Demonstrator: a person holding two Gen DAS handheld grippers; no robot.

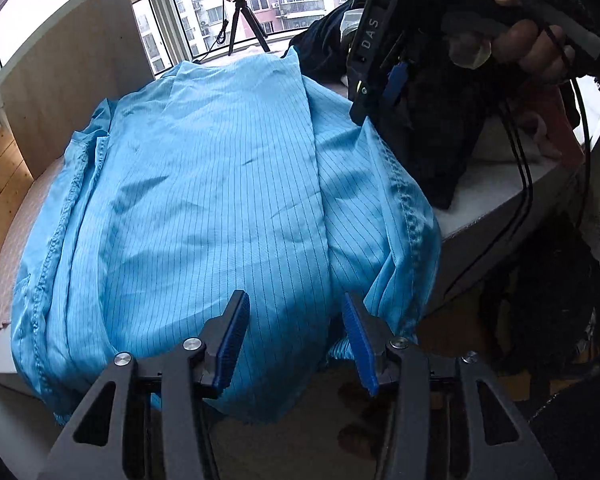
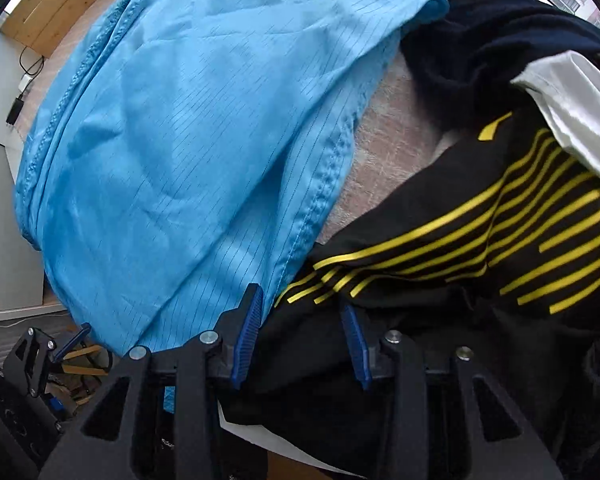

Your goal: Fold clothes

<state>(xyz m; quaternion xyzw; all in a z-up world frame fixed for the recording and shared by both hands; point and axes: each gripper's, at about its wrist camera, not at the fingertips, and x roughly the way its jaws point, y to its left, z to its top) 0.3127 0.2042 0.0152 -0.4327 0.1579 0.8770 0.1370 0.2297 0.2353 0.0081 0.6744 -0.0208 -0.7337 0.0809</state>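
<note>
A light blue pinstriped garment (image 1: 204, 184) lies spread on the table, its near end hanging over the front edge; it also shows in the right wrist view (image 2: 188, 132). My left gripper (image 1: 296, 336) is open, its blue pads either side of the garment's near end, holding nothing. My right gripper (image 2: 304, 340) is open and empty, above the edge of a black garment with yellow stripes (image 2: 480, 240), just right of the blue garment's hem. The right gripper's body (image 1: 384, 60) shows in the left wrist view, held by a hand above the blue garment's right side.
A pile of clothes lies right of the blue garment: a dark navy piece (image 2: 500, 40) and a white piece (image 2: 572, 120). A tripod with a ring light (image 1: 240, 12) stands by the window. A wooden panel (image 1: 68, 80) stands at the left. Cables (image 1: 520, 184) hang at the right.
</note>
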